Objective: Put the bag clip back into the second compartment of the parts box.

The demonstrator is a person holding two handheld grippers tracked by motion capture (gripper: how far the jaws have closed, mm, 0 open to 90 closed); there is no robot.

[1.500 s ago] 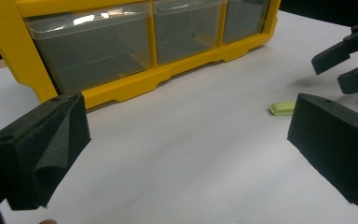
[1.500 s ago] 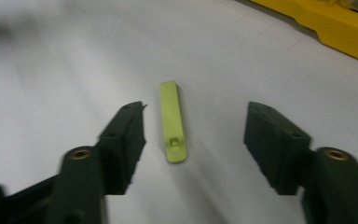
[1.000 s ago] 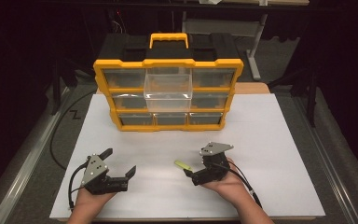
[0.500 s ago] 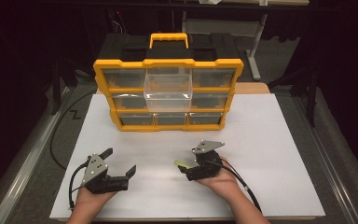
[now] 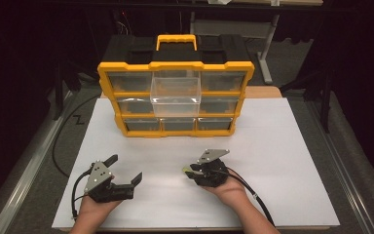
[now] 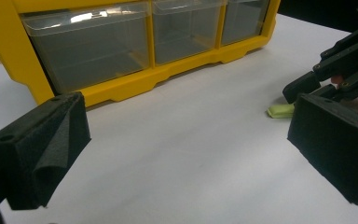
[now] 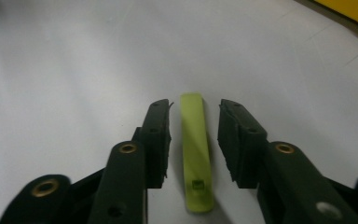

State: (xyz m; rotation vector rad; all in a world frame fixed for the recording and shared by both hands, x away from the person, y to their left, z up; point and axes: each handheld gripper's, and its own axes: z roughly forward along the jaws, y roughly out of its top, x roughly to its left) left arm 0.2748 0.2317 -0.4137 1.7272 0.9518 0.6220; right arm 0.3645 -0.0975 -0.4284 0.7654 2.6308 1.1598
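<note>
A thin lime-green strip lies flat on the white board, lengthwise between the jaws of my right gripper. Those jaws have just been closing; a narrow gap still shows on each side of the strip, so the pads do not press it. From above, the right gripper sits at the near middle of the board with the strip at its tip. My left gripper rests at the near left, open wide and holding nothing. In the left gripper view the strip lies by the right gripper.
A yellow drawer organizer with a handle on top stands at the far middle of the board. One clear drawer in its middle column is pulled out toward me. Dark floor and a metal rail flank the table.
The right gripper has slid slightly left onto the green strip, and its jaws have narrowed around it. The left gripper has stayed put.
</note>
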